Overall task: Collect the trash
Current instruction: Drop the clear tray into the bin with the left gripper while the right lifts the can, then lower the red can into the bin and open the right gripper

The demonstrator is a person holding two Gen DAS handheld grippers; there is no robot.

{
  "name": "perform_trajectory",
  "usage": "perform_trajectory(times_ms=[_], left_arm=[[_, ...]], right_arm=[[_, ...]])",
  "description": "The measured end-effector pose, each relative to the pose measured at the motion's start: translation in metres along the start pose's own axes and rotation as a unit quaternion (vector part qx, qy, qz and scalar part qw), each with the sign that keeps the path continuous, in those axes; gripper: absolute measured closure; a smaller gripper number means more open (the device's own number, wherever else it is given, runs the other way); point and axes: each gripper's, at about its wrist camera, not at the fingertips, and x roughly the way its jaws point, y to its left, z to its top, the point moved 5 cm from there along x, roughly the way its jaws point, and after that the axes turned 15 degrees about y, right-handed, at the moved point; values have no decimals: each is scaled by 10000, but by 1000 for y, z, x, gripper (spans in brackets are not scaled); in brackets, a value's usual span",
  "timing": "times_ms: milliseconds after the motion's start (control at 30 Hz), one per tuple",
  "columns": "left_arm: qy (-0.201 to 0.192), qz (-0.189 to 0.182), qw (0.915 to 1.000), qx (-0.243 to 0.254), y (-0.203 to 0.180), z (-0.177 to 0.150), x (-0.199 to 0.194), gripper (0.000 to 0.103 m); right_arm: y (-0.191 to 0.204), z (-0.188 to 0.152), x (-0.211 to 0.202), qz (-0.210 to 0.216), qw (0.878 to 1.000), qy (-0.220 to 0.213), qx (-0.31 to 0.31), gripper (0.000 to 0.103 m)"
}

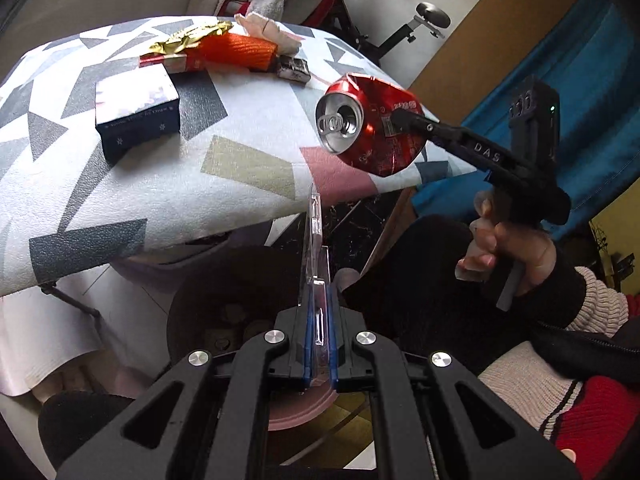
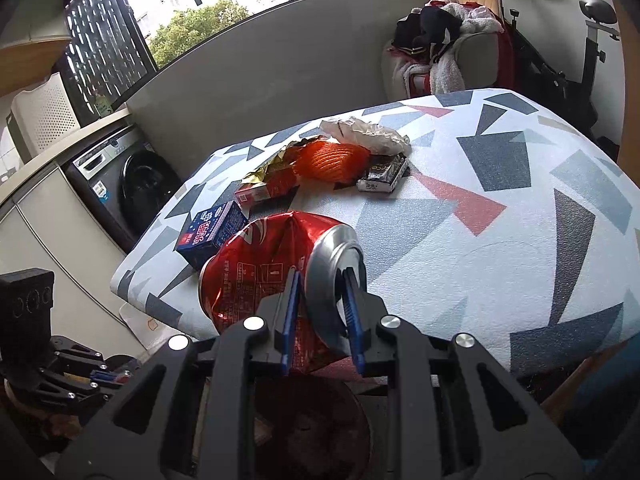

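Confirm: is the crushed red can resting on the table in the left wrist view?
No, the crushed red can is held in the air by the right gripper, above the edge of the patterned table.

From my remote seat the only lettering I can read is "DAS", raised on the black arm of the right gripper [image 1: 400, 114] (print on the crushed red can [image 1: 370, 128] and blue box [image 2: 212, 232] stays illegible).

My worktop [image 2: 460, 220] wears a geometric-print cloth. On it — a blue carton [image 2: 212, 234], a red-and-white box [image 2: 264, 192], gold foil [image 1: 188, 38], orange netting [image 2: 332, 160], a dark packet [image 2: 382, 178], crumpled clear wrap [image 2: 368, 132].
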Motion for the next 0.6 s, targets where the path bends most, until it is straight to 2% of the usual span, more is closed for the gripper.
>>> perform_trajectory(times_ms=[67, 100, 167, 200, 233, 333, 433, 500, 600], left_arm=[[258, 107, 9995, 165, 0, 3, 21, 96], [320, 157, 9991, 244, 0, 4, 29, 93], [323, 170, 9987, 343, 1, 6, 39, 66], [270, 186, 9989, 331, 3, 6, 40, 42], [187, 197, 9992, 286, 5, 7, 37, 36], [-147, 208, 9996, 153, 11, 7, 22, 28], [-638, 552, 9964, 73, 17, 6, -1, 21], [-989, 841, 9915, 7, 22, 2, -18, 17], [-1520, 1294, 9798, -87, 28, -6, -40, 11]], right_arm=[[0, -2, 3, 4, 10000, 40, 5, 78], [0, -3, 4, -1, 10000, 58, -1, 78], [1, -5, 5, -9, 10000, 80, -36, 78], [2, -6, 5, -11, 9999, 95, -59, 78], [2, -7, 6, -22, 9999, 111, -82, 78], [3, -10, 10, -33, 9997, 201, -145, 78], [8, -12, 16, -64, 9991, 307, -272, 78], [16, -15, 20, -79, 9983, 367, -446, 78], [32, -20, 28, -151, 9951, 521, -826, 78]])
